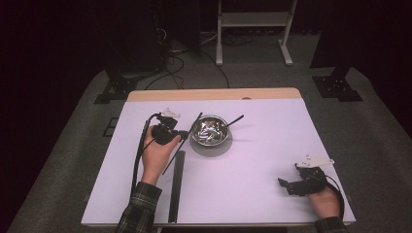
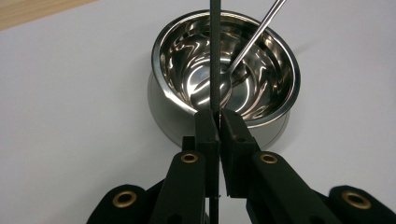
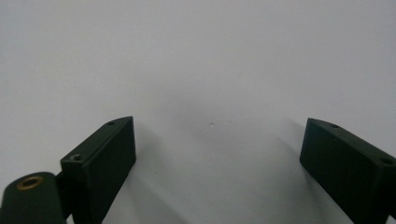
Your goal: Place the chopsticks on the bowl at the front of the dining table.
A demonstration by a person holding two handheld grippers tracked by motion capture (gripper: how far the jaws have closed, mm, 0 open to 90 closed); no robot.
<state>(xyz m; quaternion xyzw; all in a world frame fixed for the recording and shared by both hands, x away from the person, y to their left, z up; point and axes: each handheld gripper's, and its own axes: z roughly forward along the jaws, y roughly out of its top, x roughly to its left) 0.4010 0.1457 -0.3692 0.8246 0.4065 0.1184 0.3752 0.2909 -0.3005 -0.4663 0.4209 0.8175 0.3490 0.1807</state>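
gripping thin black stick (image 2: 215,51)

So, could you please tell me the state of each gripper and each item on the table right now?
Left gripper: shut on the thin black stick, held above the table.
Right gripper: open, nothing between its jaws.
Round steel bowl: upright, holding a metal spoon that leans on its rim.
Long black bar: flat on the white table.

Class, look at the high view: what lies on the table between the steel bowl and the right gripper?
Nothing: the white table is bare between the steel bowl and the right gripper, as the high view shows.
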